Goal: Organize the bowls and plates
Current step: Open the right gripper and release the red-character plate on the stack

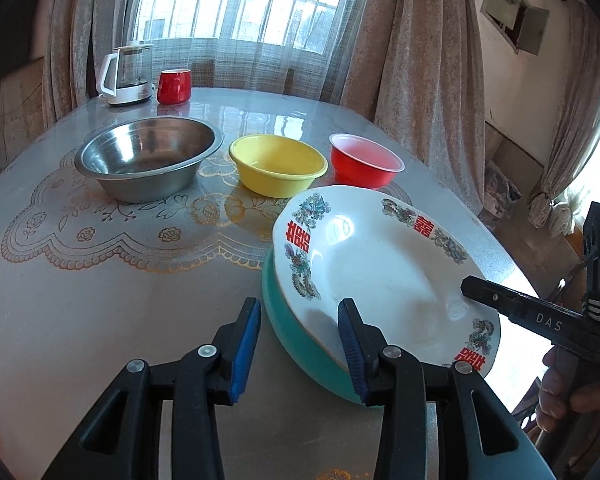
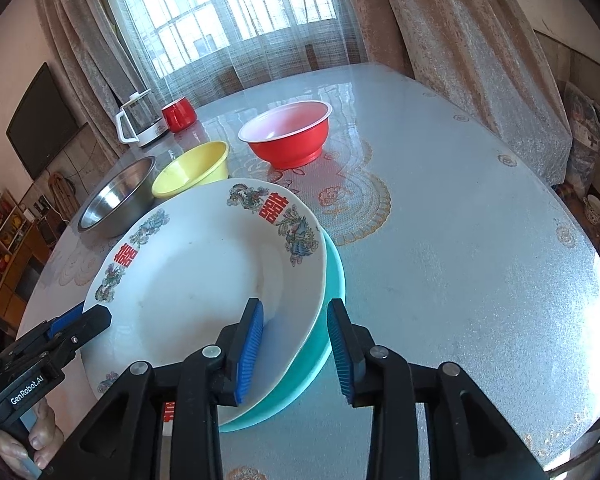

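**Fingers straddle both plate rims, neither clamped**

The left gripper (image 1: 298, 350) has its fingers apart around the near rims of the white plate (image 1: 380, 272) and the teal plate (image 1: 300, 332) under it; the pads don't look pressed. The right gripper (image 2: 296, 354) likewise stands apart around the opposite rims. Closing unevenly could slide the tilted white plate off onto the counter (image 2: 460, 240).

- Glossy grey table (image 1: 100, 320) with a lace-pattern mat under clear cover.
- On it: steel bowl (image 1: 148, 164), yellow bowl (image 1: 278, 168), red bowl (image 1: 364, 160), teal plate (image 1: 300, 336), glass kettle (image 1: 126, 76), red mug (image 1: 174, 86).
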The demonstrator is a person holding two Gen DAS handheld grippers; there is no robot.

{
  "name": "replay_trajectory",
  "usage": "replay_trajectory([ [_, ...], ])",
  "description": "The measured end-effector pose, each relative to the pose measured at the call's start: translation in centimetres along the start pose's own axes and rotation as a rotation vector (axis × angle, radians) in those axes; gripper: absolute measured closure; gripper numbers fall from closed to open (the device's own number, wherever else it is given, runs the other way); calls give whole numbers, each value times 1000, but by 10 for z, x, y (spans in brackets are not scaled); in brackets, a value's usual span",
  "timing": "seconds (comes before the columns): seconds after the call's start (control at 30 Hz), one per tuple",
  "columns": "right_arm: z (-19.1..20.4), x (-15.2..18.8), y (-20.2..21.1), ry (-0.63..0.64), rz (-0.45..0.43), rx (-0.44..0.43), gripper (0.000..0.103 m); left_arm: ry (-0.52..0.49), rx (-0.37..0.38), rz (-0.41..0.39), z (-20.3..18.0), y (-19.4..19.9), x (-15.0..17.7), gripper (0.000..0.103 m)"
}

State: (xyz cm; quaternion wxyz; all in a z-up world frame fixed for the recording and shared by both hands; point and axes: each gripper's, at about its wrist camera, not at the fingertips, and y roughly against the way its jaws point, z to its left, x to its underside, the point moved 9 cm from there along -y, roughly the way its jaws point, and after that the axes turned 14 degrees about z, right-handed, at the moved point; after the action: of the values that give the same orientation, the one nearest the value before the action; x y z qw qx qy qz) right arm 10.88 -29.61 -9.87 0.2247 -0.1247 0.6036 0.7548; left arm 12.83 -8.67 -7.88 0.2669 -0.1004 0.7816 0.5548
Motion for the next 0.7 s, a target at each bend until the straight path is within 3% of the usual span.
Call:
replay_trajectory([
  [0.37, -11, -17, 12, -99, -41, 6, 66, 138, -18, -29, 51, 15, -4, 55],
  [0.7, 17, -38, 17, -62, -59, -21, 65, 251, -53, -2, 99, 12, 1, 55],
])
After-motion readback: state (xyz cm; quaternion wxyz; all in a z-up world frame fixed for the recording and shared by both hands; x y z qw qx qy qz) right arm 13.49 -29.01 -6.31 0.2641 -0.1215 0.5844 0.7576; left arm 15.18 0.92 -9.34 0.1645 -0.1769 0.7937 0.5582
